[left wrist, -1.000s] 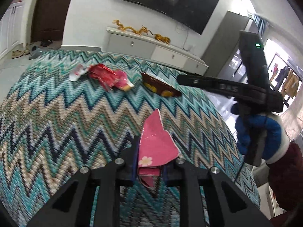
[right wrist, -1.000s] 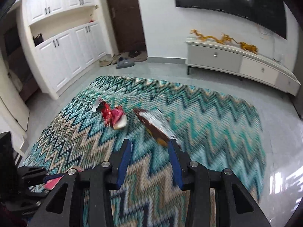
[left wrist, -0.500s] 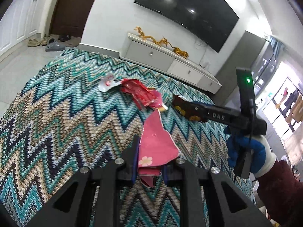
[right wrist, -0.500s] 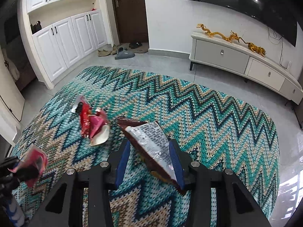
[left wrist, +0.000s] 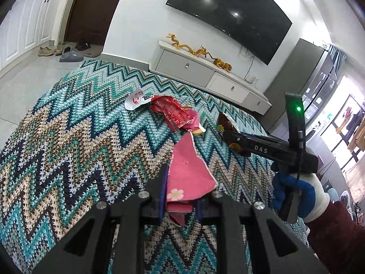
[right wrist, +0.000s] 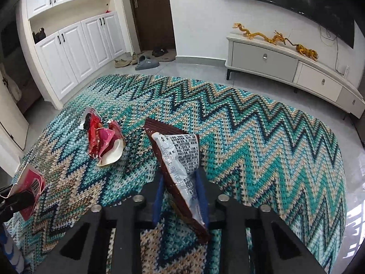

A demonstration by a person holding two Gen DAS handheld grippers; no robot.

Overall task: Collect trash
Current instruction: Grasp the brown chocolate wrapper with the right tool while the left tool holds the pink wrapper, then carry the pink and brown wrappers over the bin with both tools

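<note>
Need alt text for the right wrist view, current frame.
The right gripper is closing its fingers on a brown snack wrapper over a zigzag teal rug. Crumpled red wrappers lie to its left; at the left edge, the left gripper holds a pink wrapper.

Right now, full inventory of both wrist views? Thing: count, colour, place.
pink wrapper: 1, pink with a flower, between the left fingers
brown wrapper: 1, brown and silver, between the right fingers, far end on the rug
crumpled wrappers: 1 pile, red, pink, white, on the rug
rug: 1, teal, beige, navy zigzag, floor
TV cabinet: 1, white, far wall
dragon figurines: gold, atop the cabinet
TV: 1, black, wall
shoes: several, by the brown door
left gripper: shut on the pink wrapper
right gripper: closing on the brown wrapper
gloved hand: blue and white, holds the right gripper
</note>
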